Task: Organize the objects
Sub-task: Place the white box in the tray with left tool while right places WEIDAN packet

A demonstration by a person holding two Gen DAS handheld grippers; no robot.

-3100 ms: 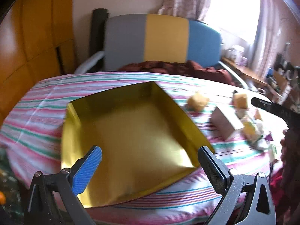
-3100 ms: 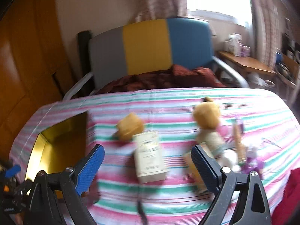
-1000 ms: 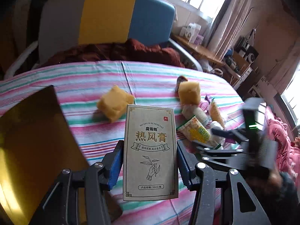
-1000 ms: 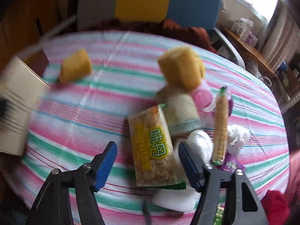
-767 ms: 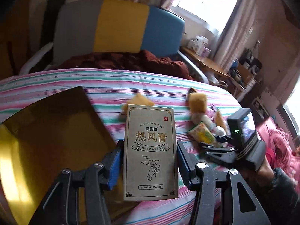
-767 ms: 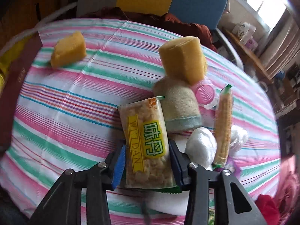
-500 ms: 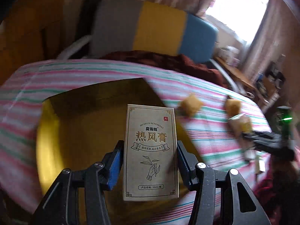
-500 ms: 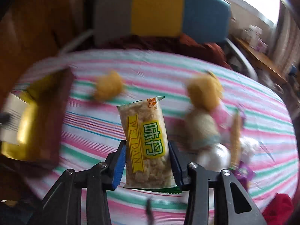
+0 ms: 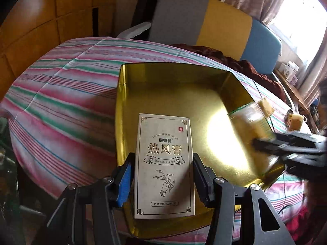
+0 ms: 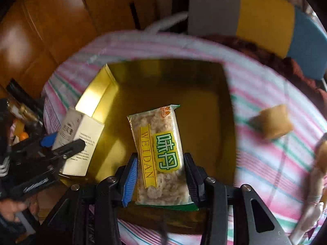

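Both loads brought over the tray (image 9: 122,102).
My left tool (image 9: 162,175) clamped the box (image 9: 164,163), right tool (image 10: 158,177) the snack (image 10: 161,153); I judged release came next.

The gold tray (image 9: 175,94) looks like glossy, mirror-smooth foil card. The ointment box (image 9: 165,163) is matt paperboard, the snack packet (image 10: 161,153) shiny clear plastic, the striped tablecloth (image 9: 61,102) soft woven cloth.

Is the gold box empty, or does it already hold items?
Empty. The gold box shows only bare shiny floor; the carton and the snack packet are over it, each clamped in a gripper, not released.
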